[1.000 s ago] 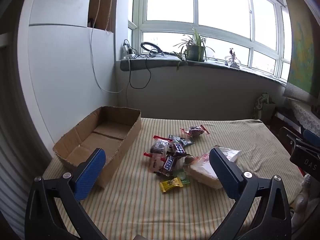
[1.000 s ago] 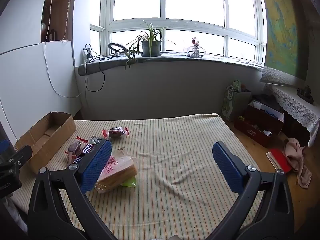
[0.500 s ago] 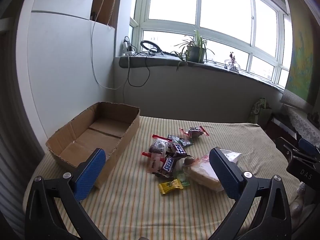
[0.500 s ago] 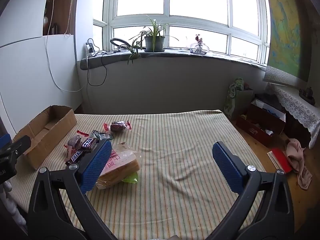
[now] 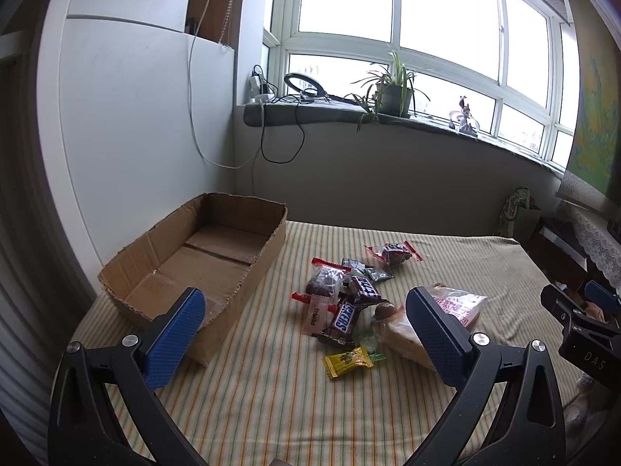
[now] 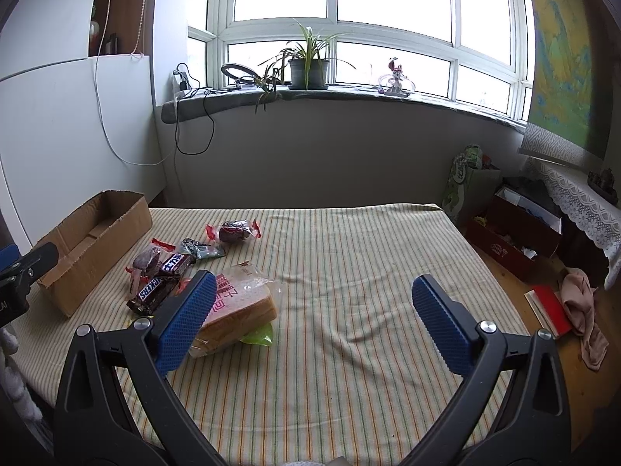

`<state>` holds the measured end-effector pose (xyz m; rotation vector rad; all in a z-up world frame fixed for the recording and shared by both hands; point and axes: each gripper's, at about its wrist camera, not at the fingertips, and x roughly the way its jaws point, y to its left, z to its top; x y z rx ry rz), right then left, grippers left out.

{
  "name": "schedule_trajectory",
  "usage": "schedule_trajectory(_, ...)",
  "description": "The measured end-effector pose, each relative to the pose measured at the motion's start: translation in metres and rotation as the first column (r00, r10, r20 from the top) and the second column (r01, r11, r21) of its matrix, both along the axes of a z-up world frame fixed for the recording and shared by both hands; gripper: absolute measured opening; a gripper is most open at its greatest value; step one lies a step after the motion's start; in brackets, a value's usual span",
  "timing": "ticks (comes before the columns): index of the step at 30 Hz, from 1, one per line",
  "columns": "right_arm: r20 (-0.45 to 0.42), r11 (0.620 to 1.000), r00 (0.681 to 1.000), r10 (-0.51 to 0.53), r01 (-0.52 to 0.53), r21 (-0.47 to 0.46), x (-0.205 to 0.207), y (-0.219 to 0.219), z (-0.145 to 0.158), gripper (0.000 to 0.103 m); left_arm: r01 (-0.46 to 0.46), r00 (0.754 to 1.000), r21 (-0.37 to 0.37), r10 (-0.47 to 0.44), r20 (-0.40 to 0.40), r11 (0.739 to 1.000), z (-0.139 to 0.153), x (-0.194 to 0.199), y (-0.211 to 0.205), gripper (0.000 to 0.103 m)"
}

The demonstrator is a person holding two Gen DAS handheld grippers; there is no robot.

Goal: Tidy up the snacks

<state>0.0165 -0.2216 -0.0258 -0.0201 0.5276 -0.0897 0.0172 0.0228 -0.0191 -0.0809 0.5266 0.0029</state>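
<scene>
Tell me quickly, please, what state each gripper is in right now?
Left gripper: open, holding nothing.
Right gripper: open, holding nothing.

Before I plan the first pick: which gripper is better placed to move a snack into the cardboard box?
Left. The left gripper frames both the cardboard box and Snickers bar; the right gripper faces bare cloth.

Setting: room in a home, likely a bedroom. Evidence: bed (image 6: 349,256) under a striped cover; wide bay window (image 6: 333,27) with a stone sill; potted spider plant (image 6: 308,66), small figurine (image 6: 396,77) and ring light (image 6: 236,72) along the sill; charger cables (image 5: 279,143) hanging down the wall; wall map (image 6: 559,58); lace-edged cloth (image 6: 578,202) on side furniture; open storage boxes (image 6: 512,233) on the wooden floor (image 6: 500,272).
</scene>
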Motion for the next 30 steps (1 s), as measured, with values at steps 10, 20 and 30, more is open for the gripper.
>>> schedule_trajectory(10, -0.003, 1.000, 1.000, 0.006, -0.006, 0.010, 0.002, 0.000, -0.001, 0.103, 0.012, 1.000, 0.010, -0.012, -0.001, 1.000, 0.000, 0.002, -0.008, 0.103)
schedule_trajectory(20, -0.006, 1.000, 1.000, 0.009, -0.009, 0.013, 0.003, -0.001, -0.003, 0.103, 0.028, 1.000, 0.015, -0.028, -0.006, 0.999, -0.002, 0.005, -0.016, 0.102)
schedule_trajectory(30, -0.014, 1.000, 1.000, 0.019, -0.019, 0.023, 0.005, -0.004, -0.006, 0.103, 0.038, 0.999, 0.011, -0.037, -0.015, 0.999, -0.005, 0.006, -0.019, 0.102)
